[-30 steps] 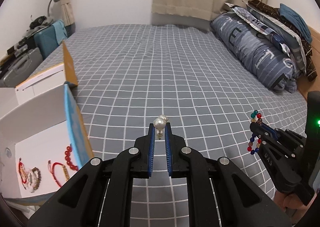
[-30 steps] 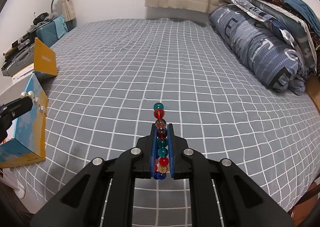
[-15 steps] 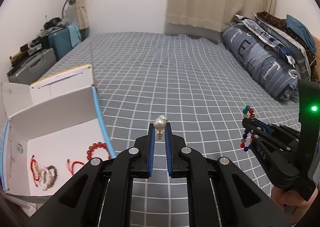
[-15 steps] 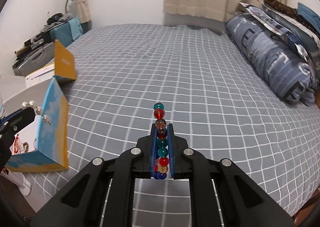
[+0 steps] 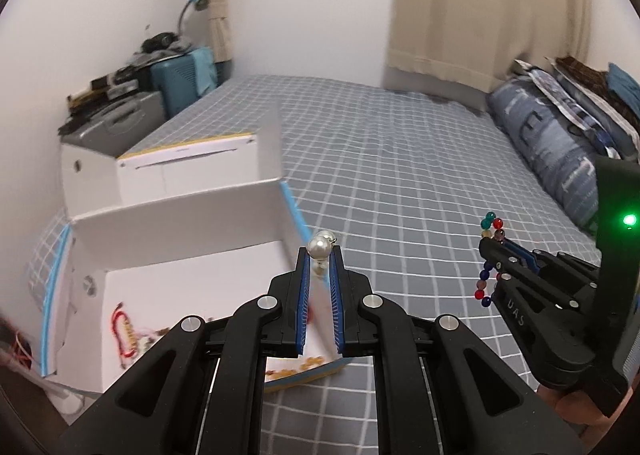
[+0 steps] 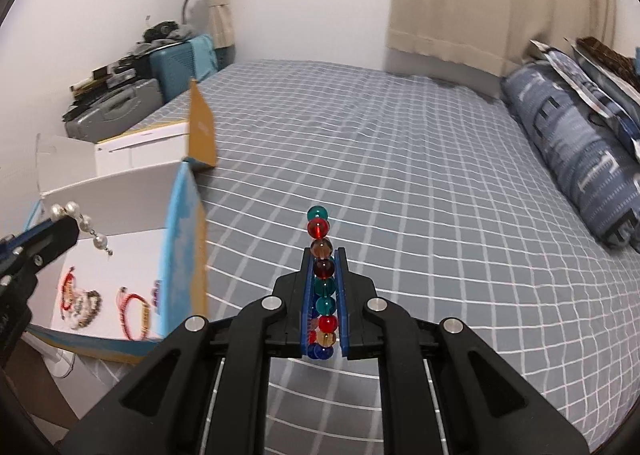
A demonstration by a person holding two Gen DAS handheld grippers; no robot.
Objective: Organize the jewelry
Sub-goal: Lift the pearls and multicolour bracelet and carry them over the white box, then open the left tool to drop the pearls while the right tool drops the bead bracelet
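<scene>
left gripper — nearer box | pearl strand still clamped

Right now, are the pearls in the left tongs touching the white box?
Apart. The right wrist view shows the pearl strand dangling from the shut left tongs in mid-air, above the open white box, with clear space below its lowest pearl.

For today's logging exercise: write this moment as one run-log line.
left gripper: shut on pearl bracelet | right gripper: shut on coloured bead bracelet | open box: holds bracelets
</scene>
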